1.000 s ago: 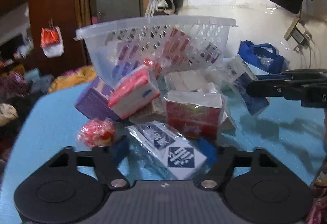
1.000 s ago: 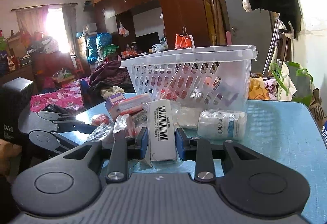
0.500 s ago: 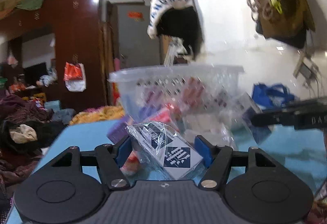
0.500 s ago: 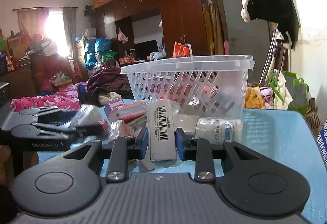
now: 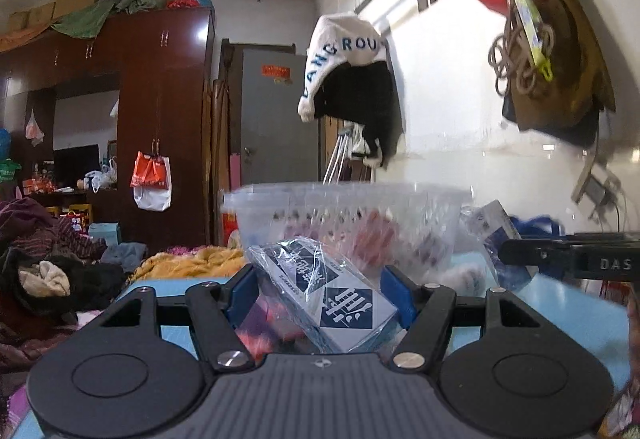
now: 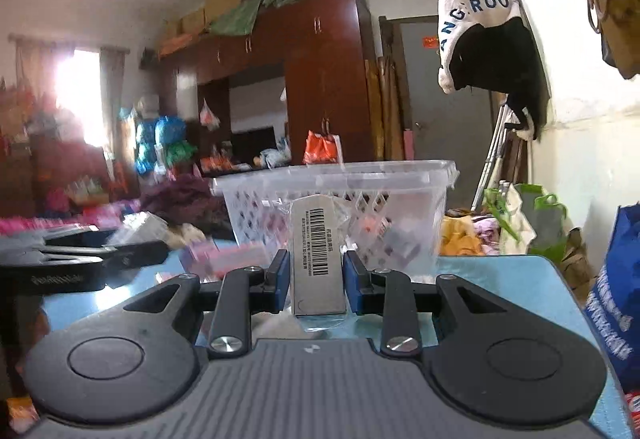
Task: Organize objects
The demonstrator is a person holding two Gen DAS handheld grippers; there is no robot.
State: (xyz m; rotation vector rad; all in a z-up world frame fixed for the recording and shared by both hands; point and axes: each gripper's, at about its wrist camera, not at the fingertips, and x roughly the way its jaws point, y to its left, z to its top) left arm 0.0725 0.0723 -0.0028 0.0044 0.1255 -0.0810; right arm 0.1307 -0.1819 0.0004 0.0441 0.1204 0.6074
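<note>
My left gripper (image 5: pixel 320 293) is shut on a white and blue box in clear wrap (image 5: pixel 336 303) and holds it lifted, in front of the clear plastic basket (image 5: pixel 280 195). My right gripper (image 6: pixel 316 279) is shut on a slim pale box with a barcode (image 6: pixel 318 259), held upright, with the basket (image 6: pixel 400 169) just behind it. Each view catches the other gripper side-on: the right gripper (image 5: pixel 560 257) at the right edge, the left gripper (image 6: pixel 80 259) at the left. Several packets show blurred through the basket's slotted wall.
The blue table (image 6: pixel 500 279) carries blurred packets (image 6: pixel 224 255) left of the basket. A blue bag (image 6: pixel 616 299) stands at the table's right edge. A wall with hung clothes (image 5: pixel 352 79) rises close behind the basket; a wardrobe (image 5: pixel 160 119) and piled clothes lie beyond.
My left gripper has risen and tilted up with the wrapped box, so the packets on the table have dropped out of its view. The right gripper has also tilted up with the barcode box.
</note>
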